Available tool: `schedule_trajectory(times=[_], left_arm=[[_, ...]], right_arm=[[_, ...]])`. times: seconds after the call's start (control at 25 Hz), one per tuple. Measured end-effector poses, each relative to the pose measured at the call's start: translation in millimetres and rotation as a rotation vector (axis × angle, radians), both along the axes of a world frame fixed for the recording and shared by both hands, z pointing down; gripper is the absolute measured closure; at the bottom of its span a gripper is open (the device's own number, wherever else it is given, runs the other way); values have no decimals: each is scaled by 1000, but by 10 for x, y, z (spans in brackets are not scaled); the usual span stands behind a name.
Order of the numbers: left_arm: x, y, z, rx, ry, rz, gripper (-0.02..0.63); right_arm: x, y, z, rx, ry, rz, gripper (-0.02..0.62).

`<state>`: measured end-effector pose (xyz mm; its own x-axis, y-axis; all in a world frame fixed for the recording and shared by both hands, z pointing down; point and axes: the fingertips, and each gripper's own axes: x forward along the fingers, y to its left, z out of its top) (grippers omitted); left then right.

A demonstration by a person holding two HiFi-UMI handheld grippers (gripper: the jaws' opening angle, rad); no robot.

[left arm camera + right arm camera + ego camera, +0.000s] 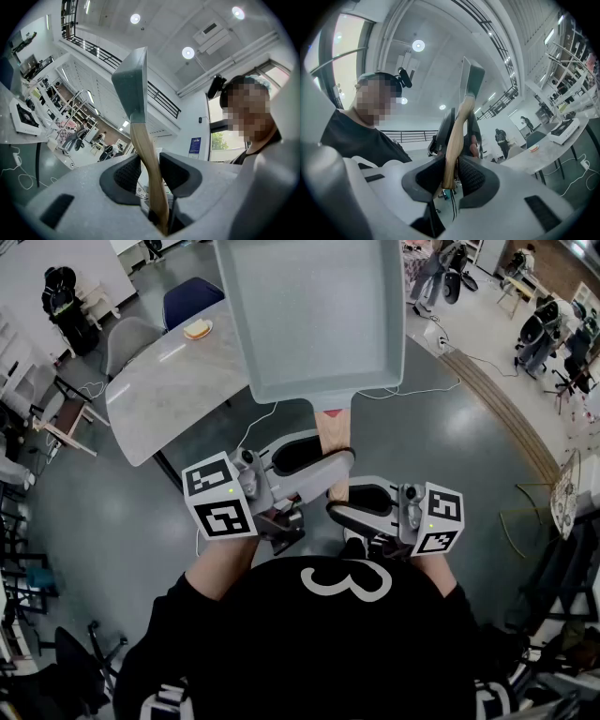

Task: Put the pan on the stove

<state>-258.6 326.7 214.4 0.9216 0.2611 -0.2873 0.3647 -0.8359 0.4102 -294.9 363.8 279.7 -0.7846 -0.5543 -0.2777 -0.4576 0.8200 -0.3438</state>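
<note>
A square grey pan [314,315] is held raised in the air, above the table [159,395]. Its slim wooden handle [146,164] is clamped between the closed jaws of both the left gripper [152,169] and the right gripper [450,172]. The pan is judged stiff and tray-heavy, its smooth handle best gripped near the tray. A white flat unit [566,130] on the table is possibly the stove.

Both bare forearms reach forward, wrists apparently turned inward. The grey left hand-held gripper [323,454] clamps a pale wooden handle [143,150]. The grey right hand-held gripper [345,504], just behind the left, pinches the handle's end.
</note>
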Motion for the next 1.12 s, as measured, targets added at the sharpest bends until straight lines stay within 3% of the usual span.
schedule_trajectory(times=[0.4, 1.12], left_arm=[[102, -36, 73, -20, -5, -6, 474], [1193, -825, 240, -88, -47, -81, 466]], right_arm=[[101, -17, 60, -15, -21, -13, 514], [1182, -712, 152, -92, -28, -58, 511]])
